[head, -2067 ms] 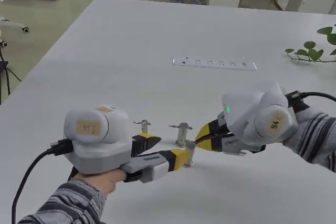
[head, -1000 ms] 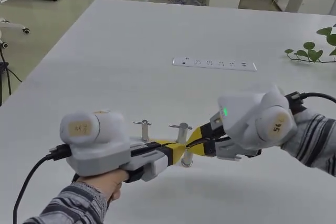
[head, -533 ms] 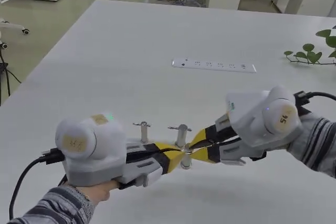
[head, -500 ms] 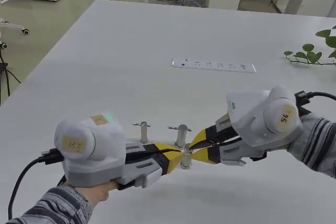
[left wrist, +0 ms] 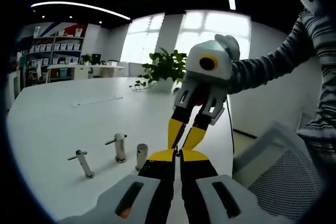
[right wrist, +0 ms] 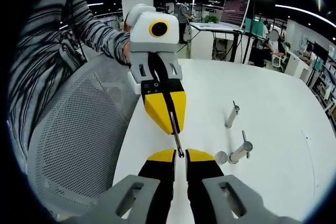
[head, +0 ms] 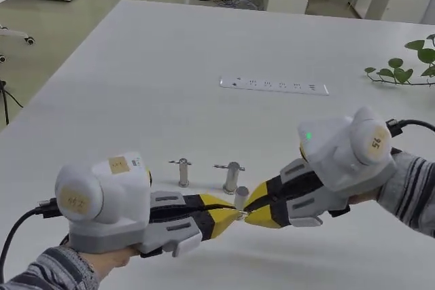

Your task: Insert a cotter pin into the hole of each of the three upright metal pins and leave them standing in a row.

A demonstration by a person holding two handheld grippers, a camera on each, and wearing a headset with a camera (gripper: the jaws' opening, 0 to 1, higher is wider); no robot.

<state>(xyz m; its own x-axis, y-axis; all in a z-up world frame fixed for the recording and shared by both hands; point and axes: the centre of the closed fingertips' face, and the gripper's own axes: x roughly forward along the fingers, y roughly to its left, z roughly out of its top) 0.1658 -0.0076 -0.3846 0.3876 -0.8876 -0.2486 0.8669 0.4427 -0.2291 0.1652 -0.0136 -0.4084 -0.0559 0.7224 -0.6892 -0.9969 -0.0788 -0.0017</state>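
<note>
Three metal pins stand in a row on the white table (head: 156, 86). The far pin (head: 183, 171) and the middle pin (head: 232, 176) each carry a cotter pin through the top. The near pin (head: 240, 197) is bare and stands free. My left gripper (head: 233, 215) and right gripper (head: 249, 214) meet tip to tip just in front of that bare pin, above the table. A thin cotter pin (right wrist: 176, 135) runs from the left gripper's shut jaws to the right gripper (right wrist: 179, 155), which is shut on its end. The row also shows beside the left gripper (left wrist: 179, 153).
A white power strip (head: 274, 85) lies across the middle of the table. A green plant (head: 408, 66) sits at the right edge. A grey mesh chair (right wrist: 68, 145) stands at the table's near edge, below the grippers.
Both grippers have pulled back from the near pin toward the table's front edge. The left gripper no longer reaches that pin, and the two tips now meet on the cotter pin.
</note>
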